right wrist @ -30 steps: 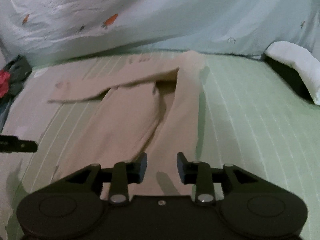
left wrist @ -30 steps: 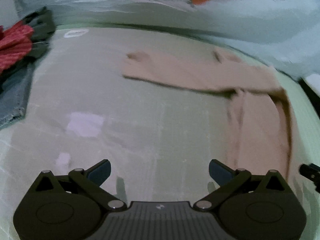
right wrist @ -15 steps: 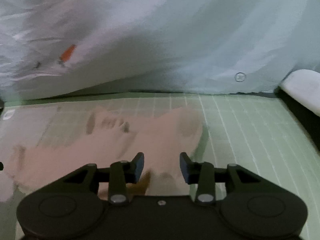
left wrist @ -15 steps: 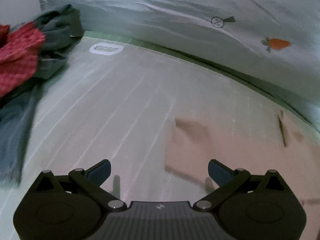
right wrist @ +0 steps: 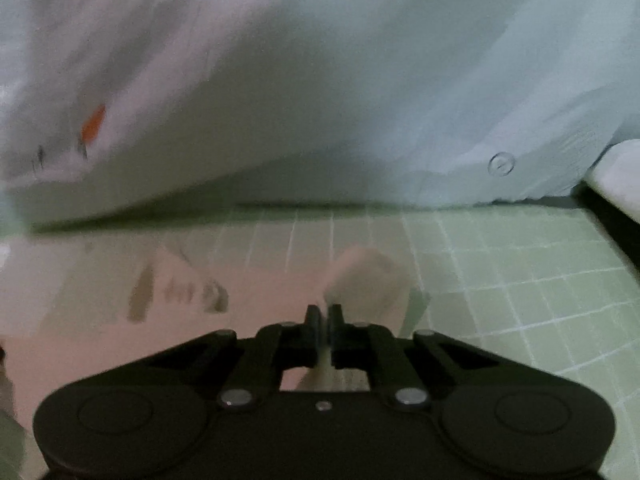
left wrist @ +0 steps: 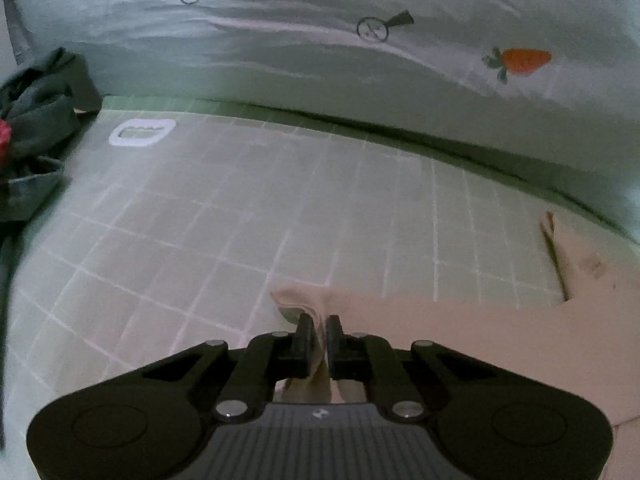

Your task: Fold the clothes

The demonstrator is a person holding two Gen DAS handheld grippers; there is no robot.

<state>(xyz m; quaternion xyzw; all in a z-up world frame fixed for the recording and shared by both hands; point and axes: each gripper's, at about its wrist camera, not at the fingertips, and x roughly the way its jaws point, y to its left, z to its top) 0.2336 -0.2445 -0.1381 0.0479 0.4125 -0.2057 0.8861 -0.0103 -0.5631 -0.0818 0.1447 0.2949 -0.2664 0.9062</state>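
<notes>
A peach long-sleeved garment (left wrist: pixel 500 328) lies spread on the checked bed sheet (left wrist: pixel 240 208). My left gripper (left wrist: pixel 319 322) is shut on the end of its left sleeve (left wrist: pixel 304 300), with cloth bunched between the fingers. In the right wrist view the same garment (right wrist: pixel 120 320) lies flat to the left, blurred. My right gripper (right wrist: pixel 324 312) is shut on the garment's right edge (right wrist: pixel 368 280), which stands up in a small fold just beyond the fingers.
A pile of dark green, grey and red clothes (left wrist: pixel 36 120) sits at the far left. A pale quilt with carrot prints (left wrist: pixel 360 48) rises along the back. A white pillow (right wrist: pixel 616 176) lies at the far right beside a dark gap.
Both grippers moved forward and down to the garment's far end. Both went from open to shut, the left on the sleeve end, the right on the right edge.
</notes>
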